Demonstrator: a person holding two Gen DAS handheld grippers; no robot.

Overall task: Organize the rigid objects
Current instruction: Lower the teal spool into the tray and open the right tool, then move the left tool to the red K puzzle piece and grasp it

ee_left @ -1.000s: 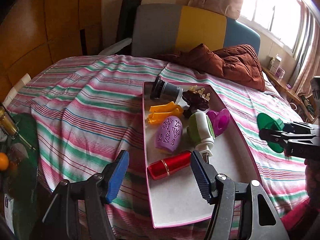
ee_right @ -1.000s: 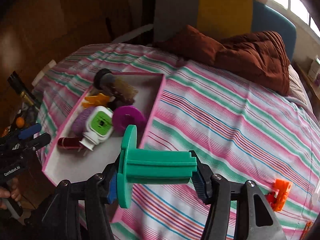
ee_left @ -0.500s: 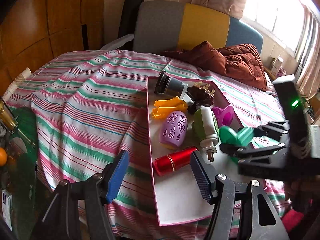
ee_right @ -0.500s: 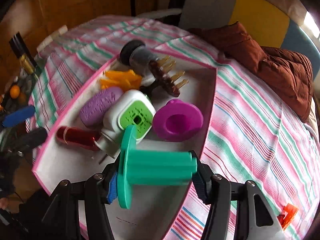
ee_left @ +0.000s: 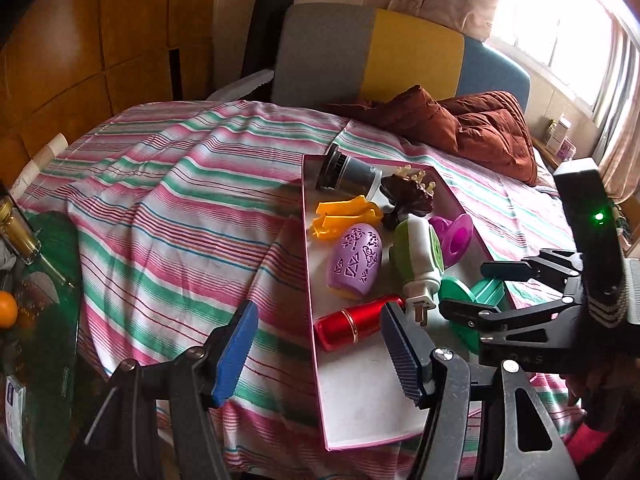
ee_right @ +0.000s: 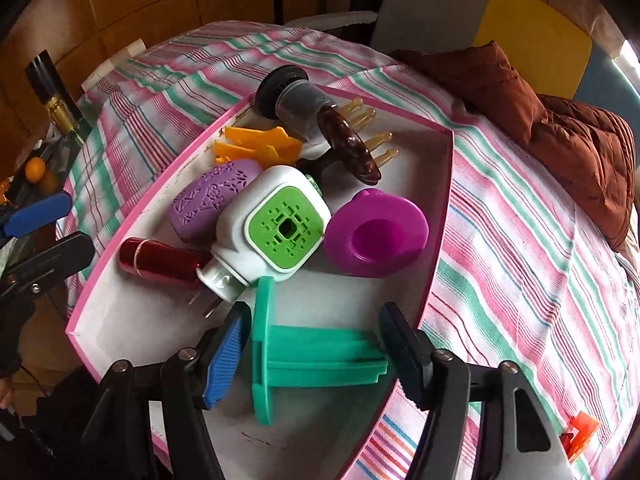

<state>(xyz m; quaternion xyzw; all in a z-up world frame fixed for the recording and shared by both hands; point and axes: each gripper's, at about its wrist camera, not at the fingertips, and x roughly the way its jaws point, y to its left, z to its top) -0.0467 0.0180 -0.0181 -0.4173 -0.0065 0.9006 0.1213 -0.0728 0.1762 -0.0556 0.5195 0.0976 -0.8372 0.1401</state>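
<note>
In front of me a bed (ee_left: 168,200) lies under a pink, green and white striped sheet. Behind it stands a headboard (ee_left: 376,56) in grey, yellow and blue panels, with a rumpled brown quilt (ee_left: 472,128) at its foot. Wooden panelling (ee_left: 100,32) covers the wall on the left. Bright daylight pours through a curtained window (ee_left: 560,28) on the right.

A home bedroom: a striped sheet (ee_left: 168,216) is covering the bed, a rumpled brown quilt (ee_left: 472,128) is lying at the far right, daylight is streaming through a curtained window (ee_left: 560,20), and wood-panelled cupboards (ee_left: 100,40) are lining the left wall.
</note>
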